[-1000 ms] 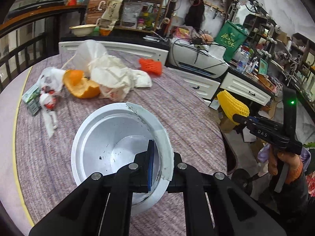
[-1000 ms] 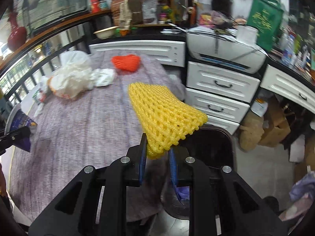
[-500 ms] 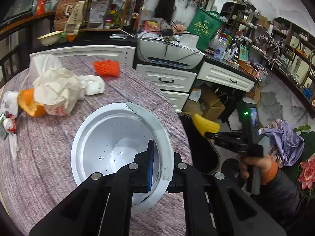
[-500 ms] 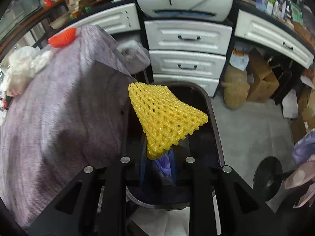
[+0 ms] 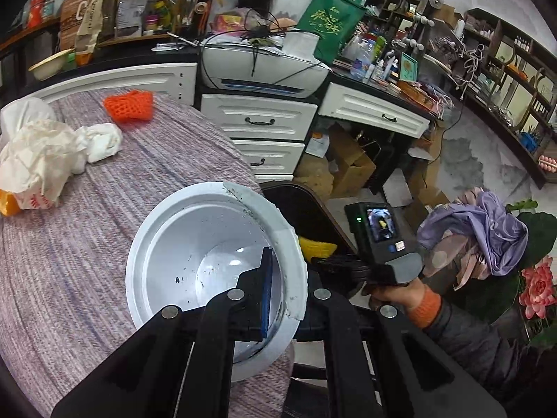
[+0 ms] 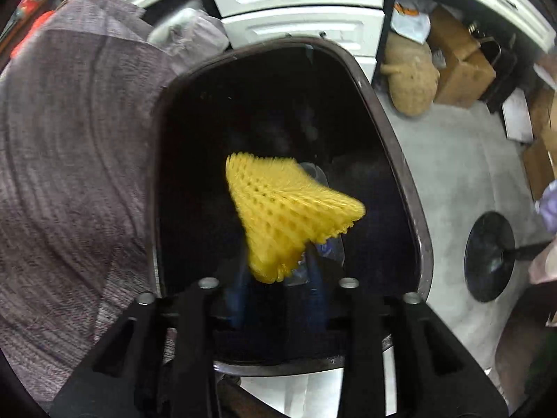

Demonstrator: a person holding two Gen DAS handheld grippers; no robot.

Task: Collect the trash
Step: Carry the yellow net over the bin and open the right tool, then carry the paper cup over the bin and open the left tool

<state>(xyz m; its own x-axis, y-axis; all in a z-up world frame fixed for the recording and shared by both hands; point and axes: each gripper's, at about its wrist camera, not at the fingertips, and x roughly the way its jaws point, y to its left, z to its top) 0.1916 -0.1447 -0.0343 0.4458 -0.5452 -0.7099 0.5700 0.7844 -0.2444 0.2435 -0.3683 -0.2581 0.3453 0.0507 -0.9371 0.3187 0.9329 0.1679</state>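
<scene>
The right tool (image 6: 278, 278) held the yellow foam net (image 6: 285, 209) narrowly above the black bin (image 6: 410, 188), not yet dropped. The left tool (image 5: 285, 292) gripped the white bowl (image 5: 156, 250) at the tabletop (image 5: 69, 261) edge; wrappers (image 5: 38, 160) and an orange net (image 5: 129, 105) remained.

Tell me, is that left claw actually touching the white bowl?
Touching. The left wrist view shows the left gripper clamped on the white bowl's rim, one blue-padded finger inside the wall, the other outside.

I see a round table under mauve woven cloth (image 5: 146, 174) bearing an orange foam net (image 5: 129, 105), crumpled white paper wrappers (image 5: 45, 153) and a white plastic bowl (image 5: 163, 240).
</scene>
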